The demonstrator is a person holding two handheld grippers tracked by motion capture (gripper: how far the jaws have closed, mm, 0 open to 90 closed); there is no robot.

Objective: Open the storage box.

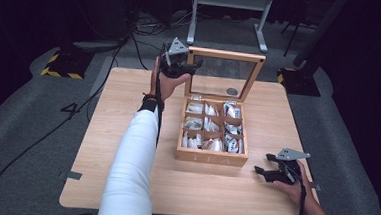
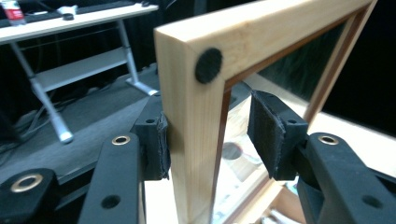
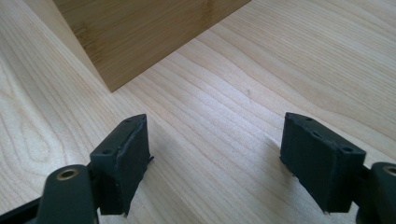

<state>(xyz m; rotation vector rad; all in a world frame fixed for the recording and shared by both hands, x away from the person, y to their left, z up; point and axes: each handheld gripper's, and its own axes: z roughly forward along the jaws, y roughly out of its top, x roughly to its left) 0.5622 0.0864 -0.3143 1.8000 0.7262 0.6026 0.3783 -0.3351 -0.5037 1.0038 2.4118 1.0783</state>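
Nearest you, at about 4 o'clock on the table (image 1: 123,183), your right gripper (image 1: 267,165) rests low with its jaws wide apart and nothing between them, just off the front right corner of the tea box (image 1: 211,158). Keep it parked there, ready to steady the box if it slides.

Box sits near table centre, nine compartments of sachets (image 1: 212,126) exposed. Beyond it, at 12 o'clock, the glass lid (image 1: 224,74) stands upright on its hinge. Your left gripper (image 1: 193,66) straddles the lid's upper left corner; jaws are apart, one pad (image 2: 161,147) touching the outer face of the frame, the other off the wood. Close fully before you swing the lid, and follow the hinge arc rather than pushing straight.

High view gives the layout and the lid's angle. Left gripper view adds the pad contact and the black felt dot (image 2: 208,65) on the corner. Right gripper view shows the box's corner (image 3: 135,37) close ahead, untouched.
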